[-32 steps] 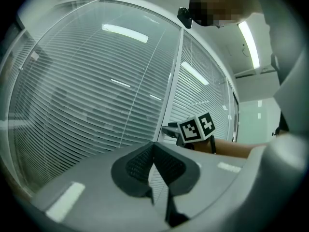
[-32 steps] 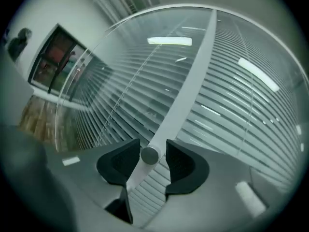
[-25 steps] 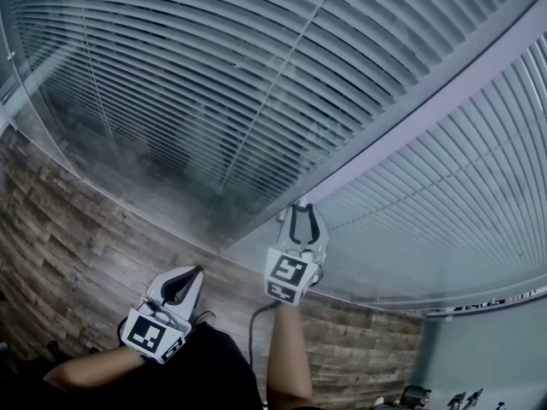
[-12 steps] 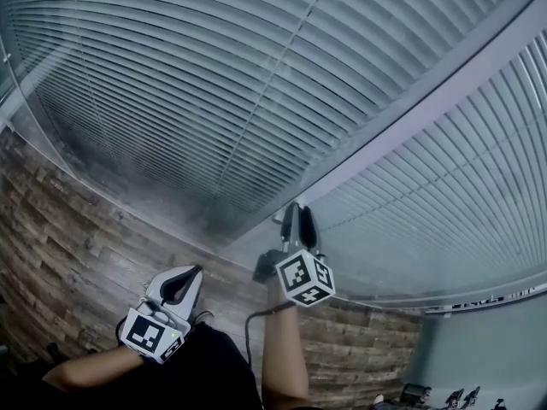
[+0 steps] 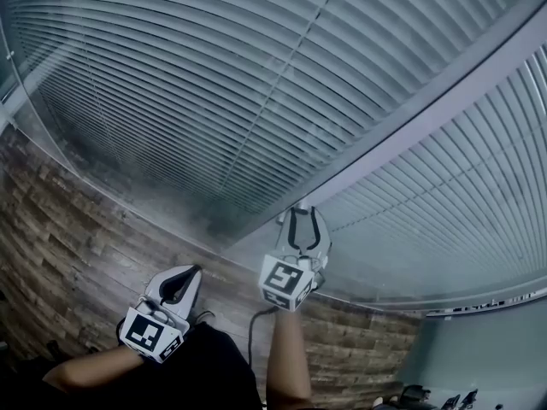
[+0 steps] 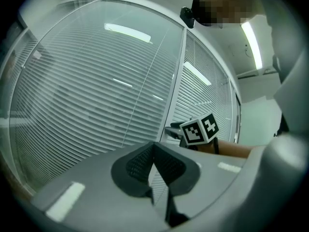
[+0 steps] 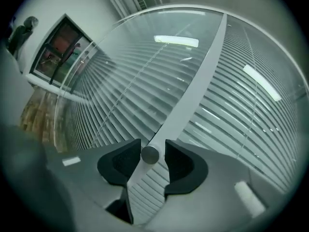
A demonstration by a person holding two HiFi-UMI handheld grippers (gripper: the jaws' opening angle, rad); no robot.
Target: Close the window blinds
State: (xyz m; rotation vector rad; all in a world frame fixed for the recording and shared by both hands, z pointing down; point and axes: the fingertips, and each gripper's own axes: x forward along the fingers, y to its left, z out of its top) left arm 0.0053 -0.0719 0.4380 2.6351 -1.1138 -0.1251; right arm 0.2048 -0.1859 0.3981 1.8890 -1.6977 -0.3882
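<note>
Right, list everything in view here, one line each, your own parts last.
blinds: two panels, pale grey slats, filling the upper part of the head view
frame: one, grey, upright bar between the two panels
knob: one, grey, round, on the frame
floor: one, brown wood planks, below the blinds
cable: one, dark, hanging behind the right gripper
arms: two, bare, left and right, at the bottom of the head view
left gripper: one, grey with black pads, fingers together and empty, held low away from the blinds
right gripper: one, grey with black pads, fingers just opening, knob between them with a gap on one side
</note>
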